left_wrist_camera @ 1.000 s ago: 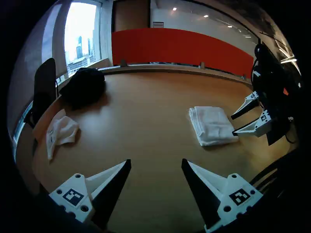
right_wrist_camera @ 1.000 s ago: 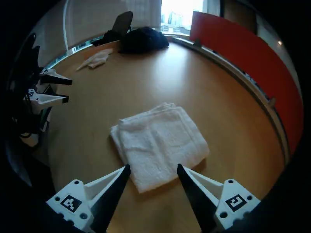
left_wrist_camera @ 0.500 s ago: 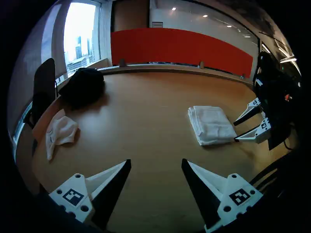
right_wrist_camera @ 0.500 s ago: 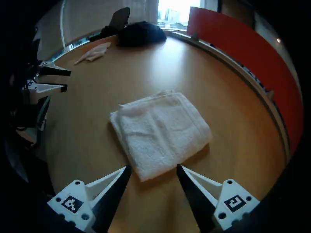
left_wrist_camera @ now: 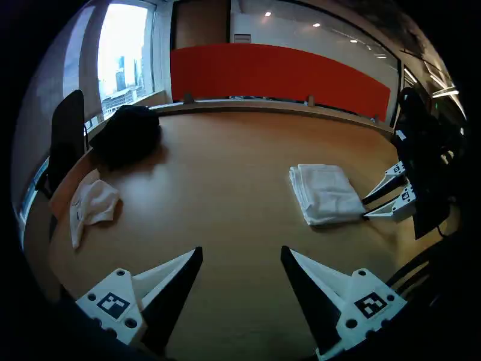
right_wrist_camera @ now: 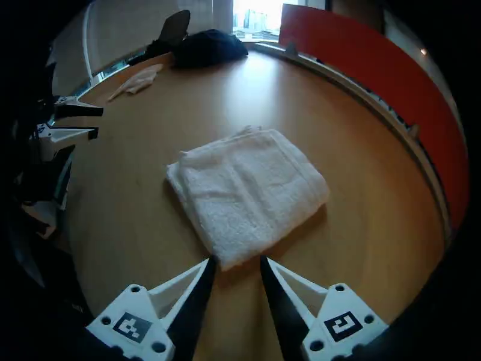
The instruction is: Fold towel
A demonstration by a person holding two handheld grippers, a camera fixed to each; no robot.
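A white towel (right_wrist_camera: pixel 249 189), folded into a thick rectangle, lies flat on the wooden table (right_wrist_camera: pixel 367 204). My right gripper (right_wrist_camera: pixel 236 260) sits low at the towel's near corner. Its jaws are narrowed but still apart, and the corner lies just at the tips without being pinched. From the left gripper view, the towel (left_wrist_camera: pixel 324 194) is at the right, with the right gripper (left_wrist_camera: pixel 364 209) at its right edge. My left gripper (left_wrist_camera: pixel 240 249) is open over bare table, well away from the towel. In the right gripper view the left gripper (right_wrist_camera: pixel 99 120) appears far left.
A crumpled white cloth (left_wrist_camera: pixel 90 204) lies near the table's left edge, and a black bag (left_wrist_camera: pixel 127 133) sits behind it. A dark chair (left_wrist_camera: pixel 66 138) stands at that edge. A red panel (left_wrist_camera: pixel 276 75) runs along the far side. Bare wood (left_wrist_camera: pixel 240 168) spreads between the grippers.
The right gripper has pulled back to the towel's near corner and its jaws have narrowed. The left gripper has stayed in place, open.
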